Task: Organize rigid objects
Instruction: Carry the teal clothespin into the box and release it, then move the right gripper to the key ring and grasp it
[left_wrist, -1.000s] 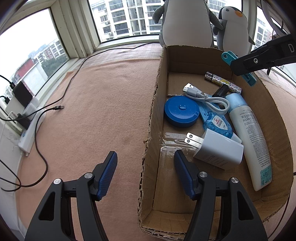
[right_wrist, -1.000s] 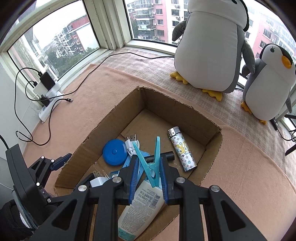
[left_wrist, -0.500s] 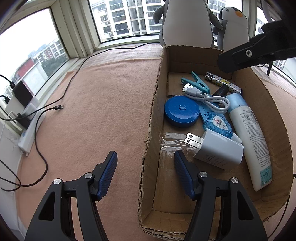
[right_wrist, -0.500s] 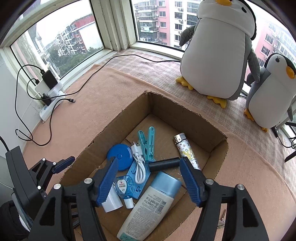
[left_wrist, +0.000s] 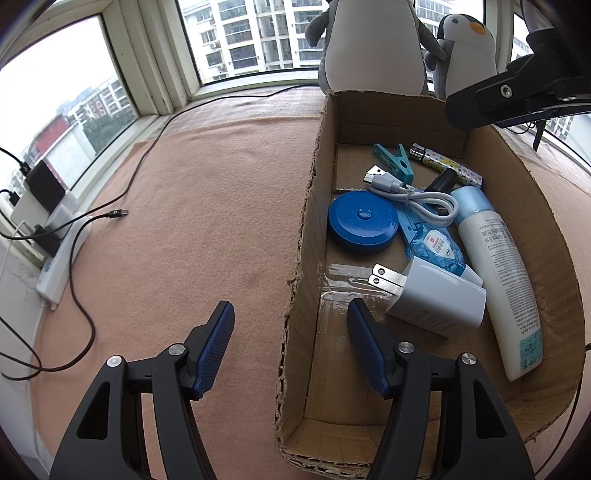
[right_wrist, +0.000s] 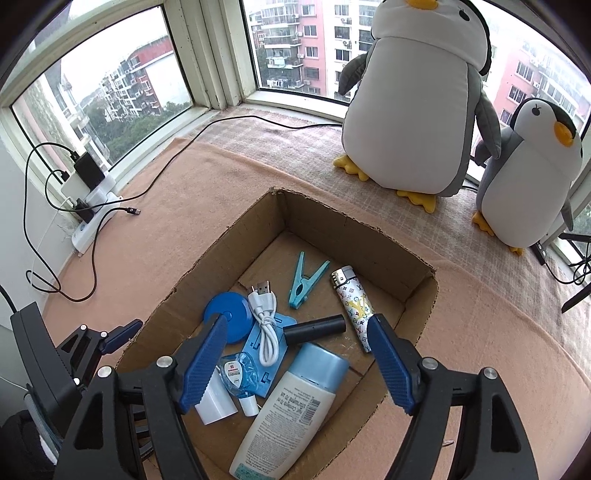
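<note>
My right claw (right_wrist: 295, 360) hangs over the cardboard box (right_wrist: 413, 291), its jaws opening with nothing between them. My left claw (left_wrist: 290, 349) is open too, straddling the box's left wall without pressing it. The teal clothespin (right_wrist: 304, 282) lies flat on the box floor at the far end, just left of the patterned lighter (right_wrist: 354, 308) and beside the white USB cable (right_wrist: 266, 319). I judge the pin light, stiff plastic, a bit slick; best pinched across its flat sides near the spring. The lotion bottle (right_wrist: 288, 410) looks heavier and rounded, so it may roll; grip it mid-body. Its label has print, but I can't read it surely. The lighter bears an LV-style monogram; the white charger (left_wrist: 436, 299) has faint unreadable marks
</note>
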